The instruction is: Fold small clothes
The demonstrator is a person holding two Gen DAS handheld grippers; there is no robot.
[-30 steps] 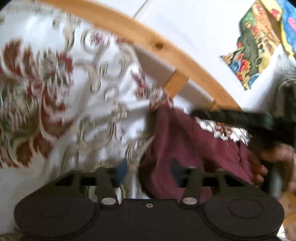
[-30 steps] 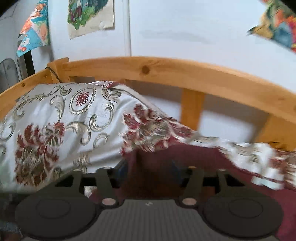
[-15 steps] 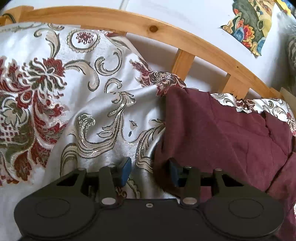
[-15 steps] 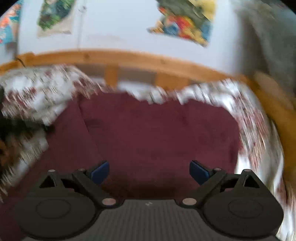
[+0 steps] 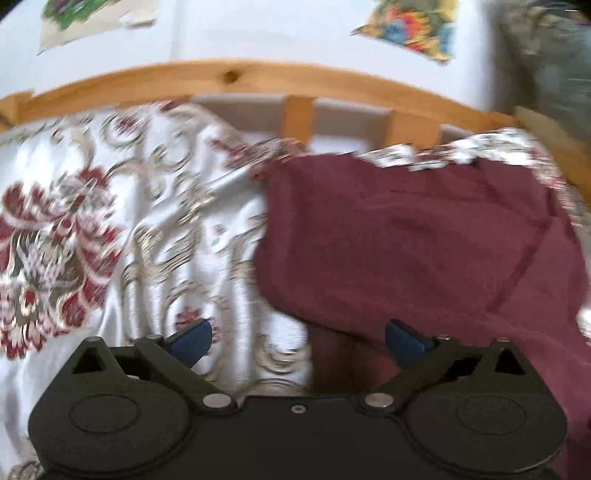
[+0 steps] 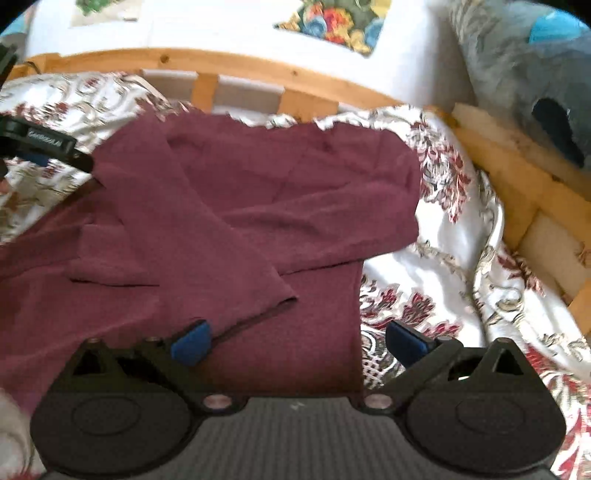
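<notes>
A maroon long-sleeved top (image 6: 240,206) lies flat on a white bedspread with red flowers (image 6: 454,258), its sleeves folded across the body. My right gripper (image 6: 298,341) hovers over the top's near right edge. Its jaws are opening wide, and the cloth lies below them without touching the blue pads (image 6: 192,341). In the left wrist view the top (image 5: 406,240) fills the right half. My left gripper (image 5: 298,341) is over its near left edge, jaws opening wide, and its pads (image 5: 404,341) press nothing. The left gripper (image 6: 44,147) also shows at the far left of the right wrist view.
A curved wooden bed rail (image 5: 258,77) runs behind the bedspread (image 5: 129,221), with a white wall and colourful cloth pictures (image 6: 332,26) above. A wooden side frame (image 6: 517,184) borders the bed on the right. A grey plush bundle (image 6: 524,55) sits beyond it.
Both grippers were shut on maroon cloth and have let it go, with jaws now spread wide. The right gripper swung right and down over the flattened top. The left drew back.
</notes>
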